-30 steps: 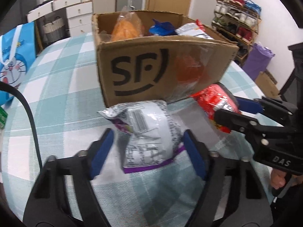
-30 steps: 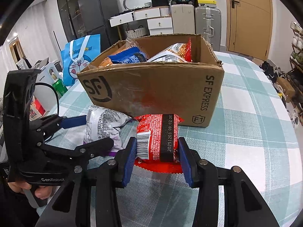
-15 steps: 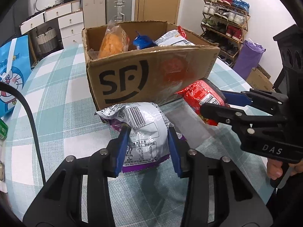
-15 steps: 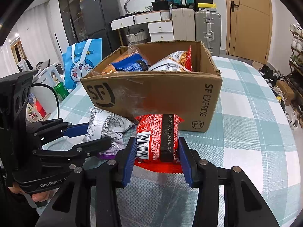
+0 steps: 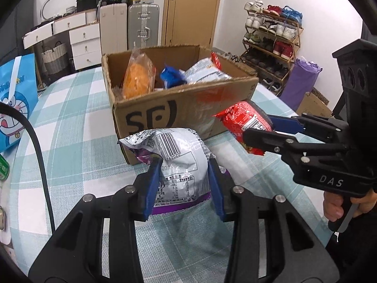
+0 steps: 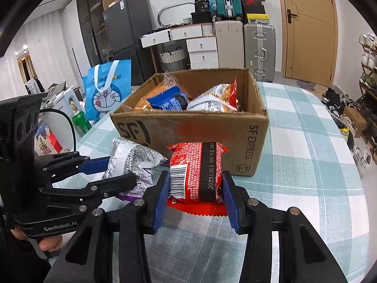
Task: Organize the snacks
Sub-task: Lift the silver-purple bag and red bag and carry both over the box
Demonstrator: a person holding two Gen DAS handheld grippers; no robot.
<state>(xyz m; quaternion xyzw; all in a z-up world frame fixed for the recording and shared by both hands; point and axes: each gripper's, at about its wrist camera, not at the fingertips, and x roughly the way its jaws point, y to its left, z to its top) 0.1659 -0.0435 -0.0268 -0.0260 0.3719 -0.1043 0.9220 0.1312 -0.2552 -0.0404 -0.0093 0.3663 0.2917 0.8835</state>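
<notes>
My left gripper point(image 5: 183, 184) has just clenched on the silver snack bag point(image 5: 175, 162) at lower centre, my right gripper point(image 6: 194, 197) grips the red packet point(image 6: 196, 171), both ready for the cardboard box point(image 5: 188, 108) behind.

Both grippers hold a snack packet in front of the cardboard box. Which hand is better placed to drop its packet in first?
Probably right: the right gripper holds the red packet nearer the cardboard box.

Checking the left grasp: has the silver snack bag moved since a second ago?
Yes. The silver snack bag sits higher against the cardboard box, clamped in the left gripper.
</notes>
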